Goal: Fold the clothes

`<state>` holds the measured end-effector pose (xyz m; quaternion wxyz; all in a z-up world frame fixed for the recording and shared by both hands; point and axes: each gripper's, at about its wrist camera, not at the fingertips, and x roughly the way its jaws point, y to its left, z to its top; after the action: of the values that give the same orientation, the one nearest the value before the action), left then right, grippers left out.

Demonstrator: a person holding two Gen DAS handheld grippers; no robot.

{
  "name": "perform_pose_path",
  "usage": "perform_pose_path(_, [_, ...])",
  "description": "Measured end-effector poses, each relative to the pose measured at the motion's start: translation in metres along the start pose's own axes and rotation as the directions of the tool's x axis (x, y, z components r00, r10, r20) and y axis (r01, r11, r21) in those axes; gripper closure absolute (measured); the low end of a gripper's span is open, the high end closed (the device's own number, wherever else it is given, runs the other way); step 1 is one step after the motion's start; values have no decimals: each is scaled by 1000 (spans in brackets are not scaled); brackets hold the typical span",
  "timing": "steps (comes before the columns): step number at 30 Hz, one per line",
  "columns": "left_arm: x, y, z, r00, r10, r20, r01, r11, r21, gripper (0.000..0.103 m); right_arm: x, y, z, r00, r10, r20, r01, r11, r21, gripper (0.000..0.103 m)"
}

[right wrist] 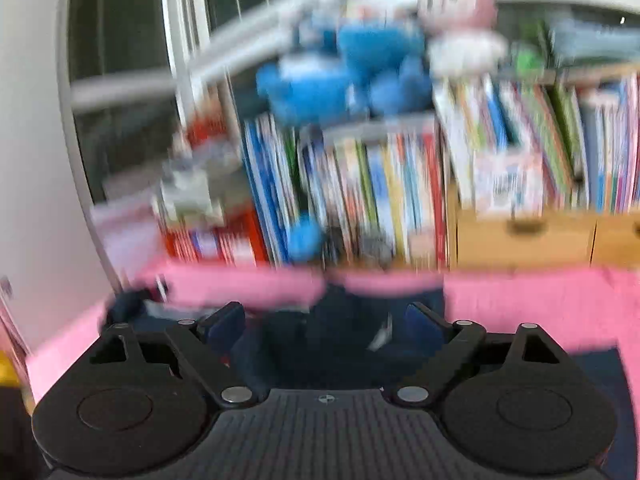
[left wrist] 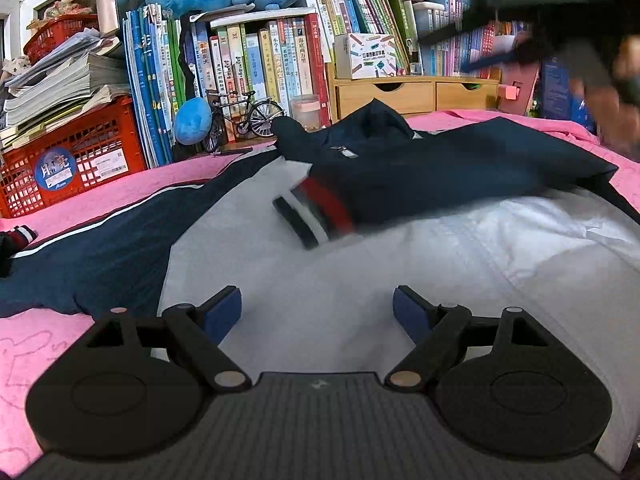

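Crowded bookshelf (left wrist: 280, 60) beside a barred window (right wrist: 132, 60)

The left gripper (left wrist: 318, 310) is black, with two angled linkage arms tipped by blue pads, brass-coloured pivot pins at the joints, and a round black disc with an inset circle on each side of a ribbed grey central plate. The right gripper (right wrist: 326, 326) has the same black build, blue pads, twin discs and ribbed plate bearing a small cross mark, but its pivot pins look silver. The person's hand (left wrist: 618, 96) shows only as a blur.
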<state>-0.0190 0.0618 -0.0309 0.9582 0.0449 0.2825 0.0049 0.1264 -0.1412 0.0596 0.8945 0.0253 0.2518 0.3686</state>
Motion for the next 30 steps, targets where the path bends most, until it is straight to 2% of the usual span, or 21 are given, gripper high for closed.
perform_pose_path(4, [0, 0, 0, 1000, -2, 4, 2, 1000, 0, 19, 10, -5, -32, 992, -100, -83, 103, 994, 37, 15])
perform_pose_path(6, [-1, -1, 0, 1000, -2, 7, 2, 1000, 4, 19, 16, -1, -43, 984, -126, -125, 128, 992, 7, 15])
perform_pose_path(8, [-1, -1, -1, 1000, -3, 9, 3, 1000, 7, 19, 20, 11, -45, 982, -116, -150, 107, 992, -62, 15])
perform_pose_path(11, [-2, 0, -1, 1000, -3, 11, 3, 1000, 6, 19, 34, 45, -51, 986, -45, -159, 16, 984, -178, 15])
perform_pose_path(12, [-2, 0, -1, 1000, -4, 11, 4, 1000, 4, 19, 41, 56, -55, 985, -43, -165, 7, 977, -212, 33])
perform_pose_path(13, [-2, 1, -1, 1000, -4, 12, 4, 1000, 2, 19, 52, 66, -57, 980, -64, -188, 16, 970, -244, 60])
perform_pose_path(14, [-2, 1, -1, 1000, -5, 12, 5, 1000, 0, 19, 68, 76, -61, 967, -127, -222, 63, 959, -275, 96])
perform_pose_path(16, [-2, 2, -1, 1000, -6, 15, 6, 1000, -6, 19, 89, 91, -65, 959, -188, -212, 118, 945, -305, 96])
perform_pose_path(18, [-3, 3, -2, 1000, -9, 22, 9, 1000, -9, 19, 98, 97, -56, 968, -130, -214, 76, 967, -242, 96])
perform_pose_path(20, [-3, 3, -2, 1000, -13, 24, 13, 1000, -10, 19, 102, 103, -46, 980, -31, -199, -3, 985, -170, 96])
perform_pose_path(21, [-4, 3, -2, 1000, -15, 25, 15, 1000, -11, 19, 104, 107, -43, 980, -8, -197, -26, 985, -169, 95])
perform_pose_path(23, [-4, 3, -1, 1000, -16, 25, 17, 1000, -12, 19, 113, 113, -45, 974, -17, -228, -29, 980, -197, 89])
perform_pose_path(25, [-4, 3, -2, 1000, -16, 25, 16, 1000, -14, 19, 121, 110, -50, 966, -49, -254, -4, 979, -205, 79])
perform_pose_path(26, [-4, 3, -2, 1000, -16, 25, 16, 1000, -14, 19, 117, 106, -51, 966, -56, -251, 8, 982, -189, 62])
perform_pose_path(27, [-4, 4, -2, 1000, -16, 26, 17, 1000, -15, 19, 113, 101, -52, 967, -62, -248, 19, 985, -171, 38])
perform_pose_path(28, [-4, 3, -2, 1000, -16, 26, 16, 1000, -14, 19, 106, 93, -51, 969, -67, -238, 32, 988, -151, 31])
perform_pose_path(30, [-4, 4, -2, 1000, -16, 26, 17, 1000, -12, 19, 80, 79, -54, 978, -75, -194, 54, 992, -114, 28])
